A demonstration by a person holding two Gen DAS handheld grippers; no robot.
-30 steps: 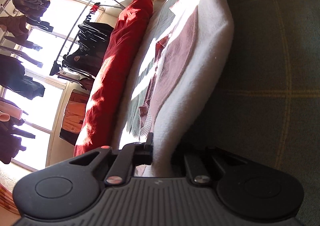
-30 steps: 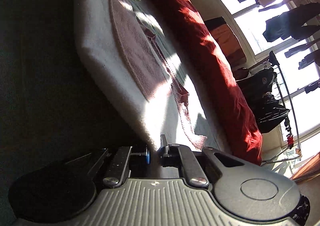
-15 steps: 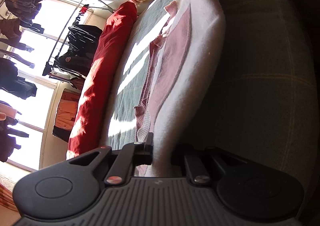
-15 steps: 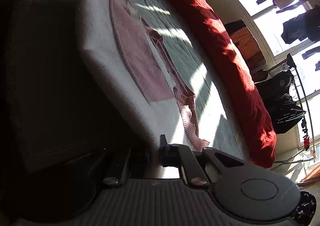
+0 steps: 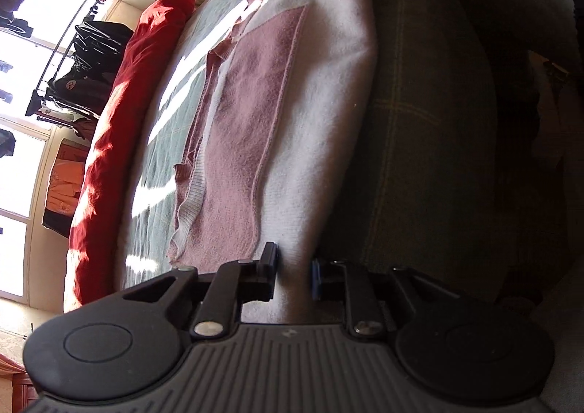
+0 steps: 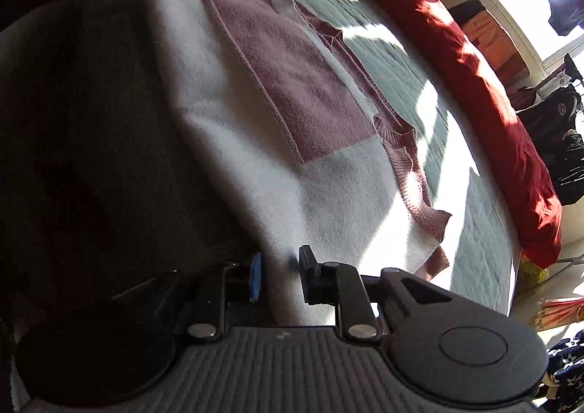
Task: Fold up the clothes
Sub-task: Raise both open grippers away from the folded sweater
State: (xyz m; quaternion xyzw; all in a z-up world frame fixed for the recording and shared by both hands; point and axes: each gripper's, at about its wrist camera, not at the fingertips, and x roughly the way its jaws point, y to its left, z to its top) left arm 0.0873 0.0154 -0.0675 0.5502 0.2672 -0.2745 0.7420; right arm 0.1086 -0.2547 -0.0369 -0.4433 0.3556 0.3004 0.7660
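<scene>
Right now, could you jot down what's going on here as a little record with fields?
Setting: green quilted bed with a red duvet along its far side
Garment: white and pink sweater, lying on the bed, its near edge folded over
Left gripper: jaws opening, white fabric between them
Right gripper: jaws opening, white fabric between them
Background: sunlit window, dark clothes on a rack
Stage: fold edge being released
</scene>
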